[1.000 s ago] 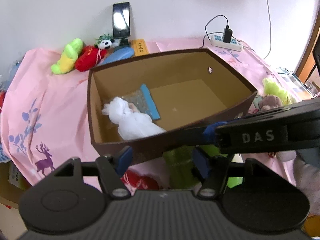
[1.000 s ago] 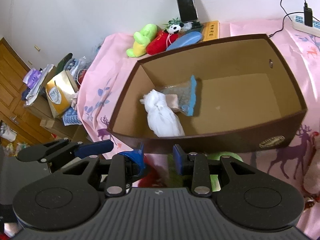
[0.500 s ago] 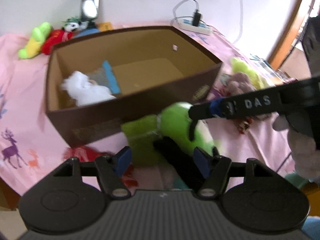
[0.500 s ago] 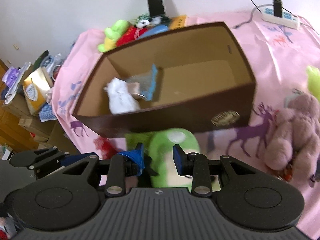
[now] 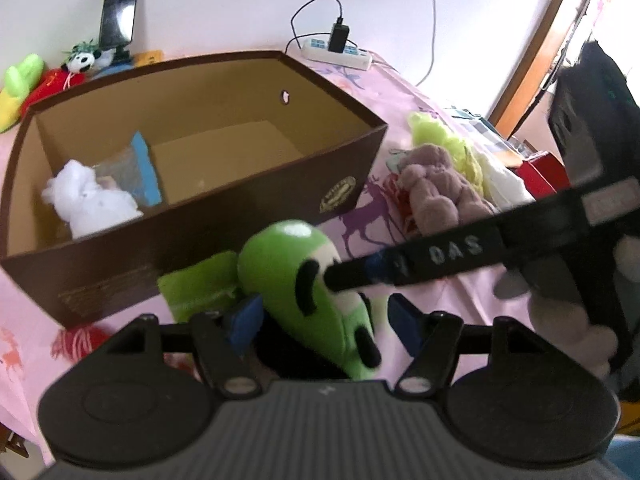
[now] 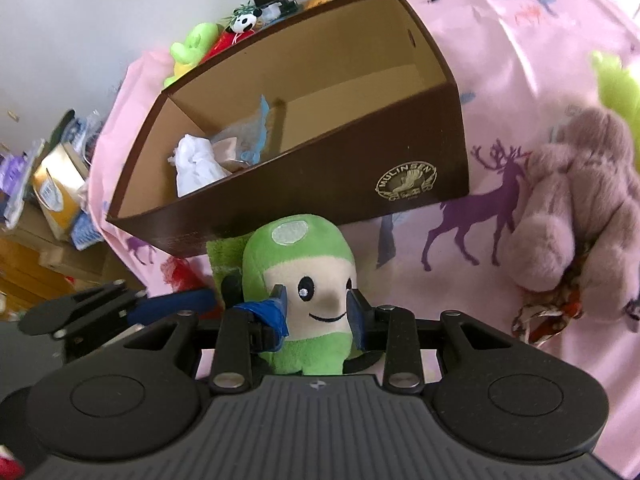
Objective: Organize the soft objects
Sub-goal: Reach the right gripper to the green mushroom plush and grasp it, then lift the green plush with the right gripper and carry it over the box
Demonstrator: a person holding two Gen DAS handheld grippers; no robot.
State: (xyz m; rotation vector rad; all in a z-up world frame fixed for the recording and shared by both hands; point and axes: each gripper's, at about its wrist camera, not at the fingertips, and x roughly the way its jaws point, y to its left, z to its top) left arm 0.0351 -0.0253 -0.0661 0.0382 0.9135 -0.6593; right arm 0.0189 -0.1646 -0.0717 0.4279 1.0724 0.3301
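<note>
Beside the brown box (image 6: 400, 168), the right gripper (image 6: 316, 308), jaws parted, is bracketing the green plush (image 6: 304, 280) and should be squeezing its face squarely before lifting.

Both grippers have dropped from over the brown box (image 6: 404, 184) to the green plush doll (image 6: 304, 280) (near side); the right gripper (image 6: 316, 308) fingers have just widened around its face
</note>
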